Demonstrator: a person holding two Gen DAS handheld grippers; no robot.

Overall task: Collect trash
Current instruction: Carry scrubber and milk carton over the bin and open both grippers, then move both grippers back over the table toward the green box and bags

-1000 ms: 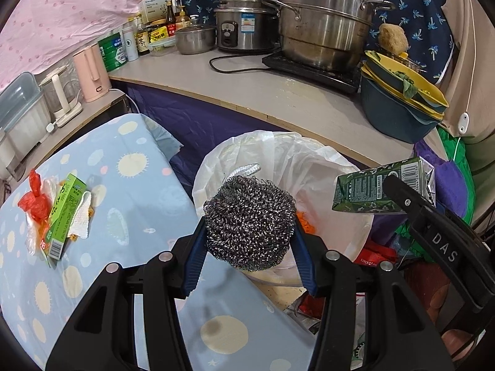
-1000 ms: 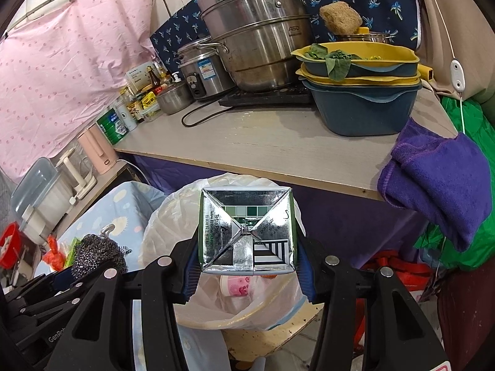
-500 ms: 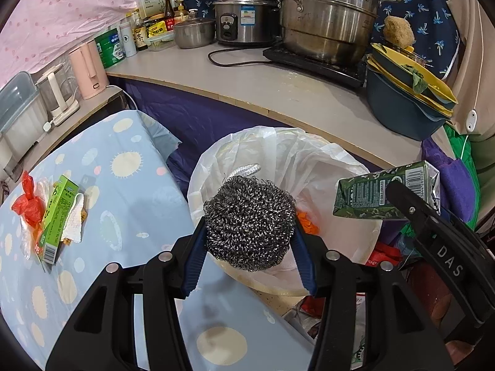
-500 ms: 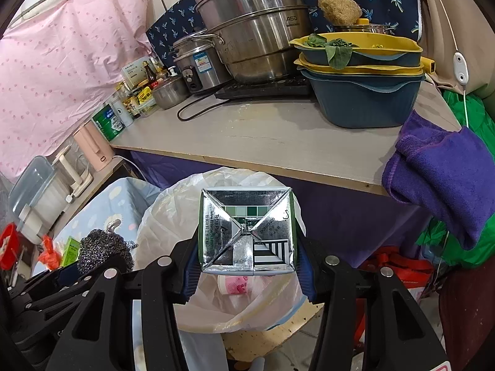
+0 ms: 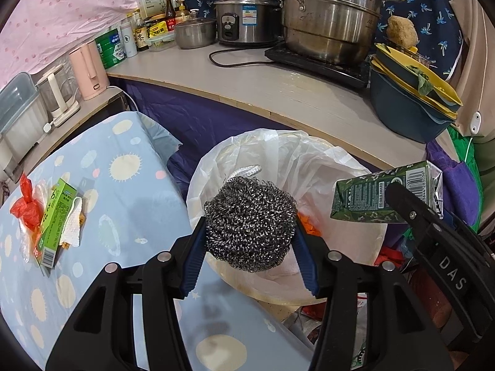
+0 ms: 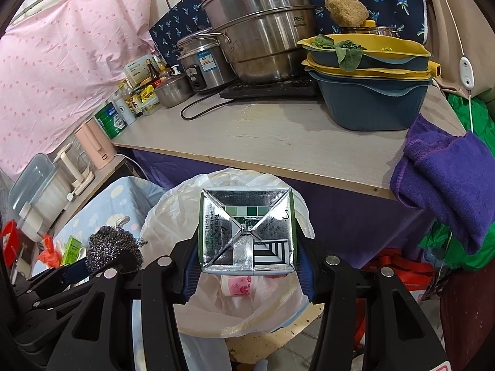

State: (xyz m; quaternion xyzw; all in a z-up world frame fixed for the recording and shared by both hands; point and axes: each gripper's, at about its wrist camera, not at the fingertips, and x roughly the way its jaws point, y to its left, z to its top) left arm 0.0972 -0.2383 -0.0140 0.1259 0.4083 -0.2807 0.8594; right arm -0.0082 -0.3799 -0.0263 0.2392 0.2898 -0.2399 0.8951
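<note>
My left gripper (image 5: 250,232) is shut on a steel wool scrubber (image 5: 249,221) and holds it over the near rim of a bin lined with a white bag (image 5: 312,160). My right gripper (image 6: 246,247) is shut on a green drink carton (image 6: 246,232), held above the same bin (image 6: 173,216). The carton also shows in the left wrist view (image 5: 383,194), and the scrubber in the right wrist view (image 6: 108,245). A pink cup (image 6: 239,287) and orange scraps (image 5: 307,224) lie in the bin.
A green box (image 5: 55,219), red plastic (image 5: 26,207) and white tissue (image 5: 72,224) lie on the blue spotted tablecloth (image 5: 123,185). Behind the bin, a counter (image 6: 263,136) carries pots, a cooker, bottles and stacked basins (image 6: 368,92). A purple towel (image 6: 445,185) hangs at right.
Both grippers have shifted slightly, keeping their loads over the bin. Grips are unchanged.
</note>
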